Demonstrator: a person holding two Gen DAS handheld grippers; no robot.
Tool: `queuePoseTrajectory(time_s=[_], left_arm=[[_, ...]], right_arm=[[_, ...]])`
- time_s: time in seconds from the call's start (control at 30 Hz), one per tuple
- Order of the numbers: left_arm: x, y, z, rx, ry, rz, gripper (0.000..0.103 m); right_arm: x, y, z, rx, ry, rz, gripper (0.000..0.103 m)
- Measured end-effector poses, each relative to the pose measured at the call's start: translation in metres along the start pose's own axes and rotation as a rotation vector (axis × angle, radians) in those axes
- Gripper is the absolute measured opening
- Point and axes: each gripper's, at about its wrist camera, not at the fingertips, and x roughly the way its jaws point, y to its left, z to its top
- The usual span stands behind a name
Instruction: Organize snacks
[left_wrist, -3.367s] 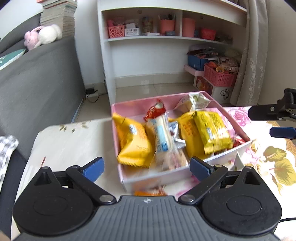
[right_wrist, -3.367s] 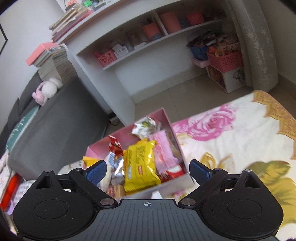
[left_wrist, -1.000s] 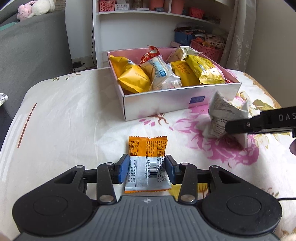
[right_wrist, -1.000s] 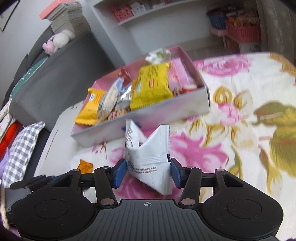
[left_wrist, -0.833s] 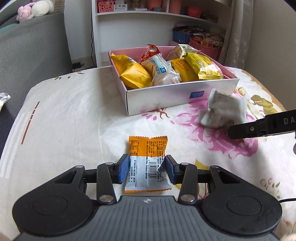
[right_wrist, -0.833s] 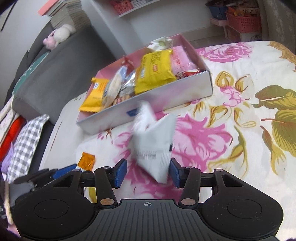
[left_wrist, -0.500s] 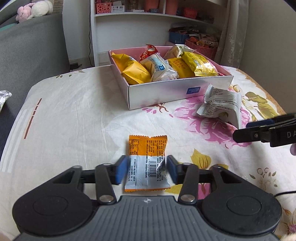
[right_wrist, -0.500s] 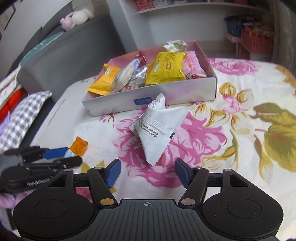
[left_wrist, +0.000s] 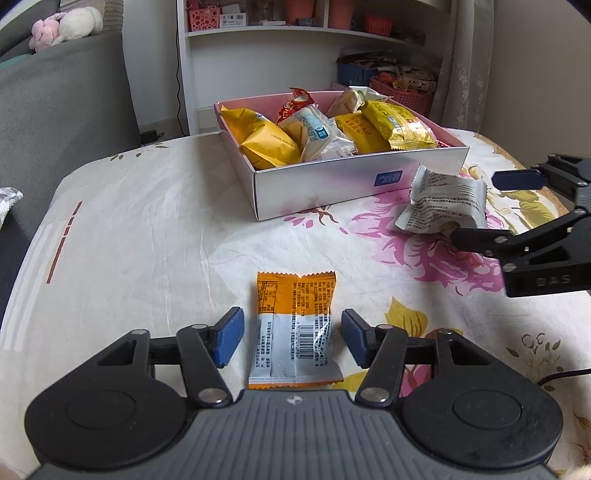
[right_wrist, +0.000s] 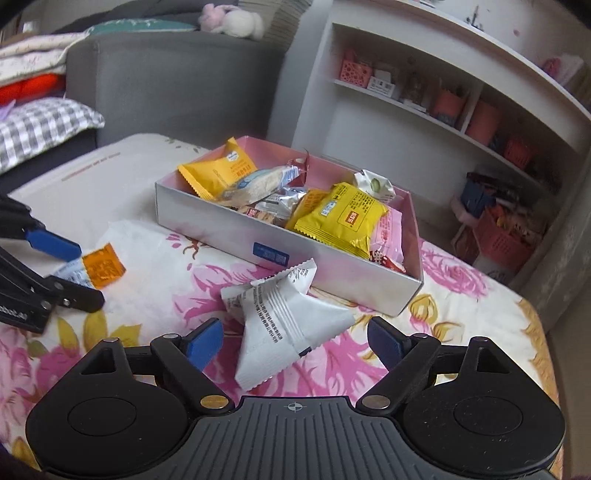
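Note:
An orange-and-white snack packet (left_wrist: 293, 325) lies flat on the floral cloth between the pads of my left gripper (left_wrist: 292, 338), which is open with a gap on each side. A crumpled white packet (right_wrist: 284, 317) rests on the cloth just before the pink-lined snack box (right_wrist: 221, 225). My right gripper (right_wrist: 295, 341) straddles it with its jaws opening wide, and the pads do not touch it. The box (left_wrist: 332, 184) holds several yellow, white and pink packets. In the left wrist view the right gripper (left_wrist: 476, 206) sits beside the white packet (left_wrist: 443, 206).
A grey sofa (left_wrist: 55, 110) with a plush toy stands left of the table. A white shelf unit (left_wrist: 295, 33) with baskets stands behind the box. The cloth's rounded edge (right_wrist: 532, 317) falls away at the right. Bare cloth (left_wrist: 147, 221) lies left of the box.
Both grippers have let go: the left jaws parted from the orange packet, the right rolled and opened wide, leaving the white packet lying on the cloth by the box.

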Motion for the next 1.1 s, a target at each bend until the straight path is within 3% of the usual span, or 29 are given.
queuePoseTrajectory(time_s=[0.17,0.5,0.57,0.83,1.1], left_arm=[[0.001,-0.001,0.004,0.005,0.006,0.001,0.04],[0.001,-0.001,0.005,-0.01,0.008,0.002,0.037],[0.0,0.0,0.005,-0.022,0.009,-0.002,0.036],[-0.001,0.008,0.008,-0.094,0.023,-0.025,0.036],[-0.004,0.012,0.013,-0.116,0.008,-0.027,0.036]], right_arm=[[0.004,0.006,0.003,-0.071,-0.027,-0.018,0.087],[0.017,0.021,0.003,-0.142,-0.017,-0.039,0.079],[0.017,0.02,0.004,-0.13,-0.017,-0.041,0.07],[0.017,0.014,0.004,-0.075,0.007,-0.029,0.067],[0.013,-0.008,0.009,0.111,0.051,0.026,0.066]])
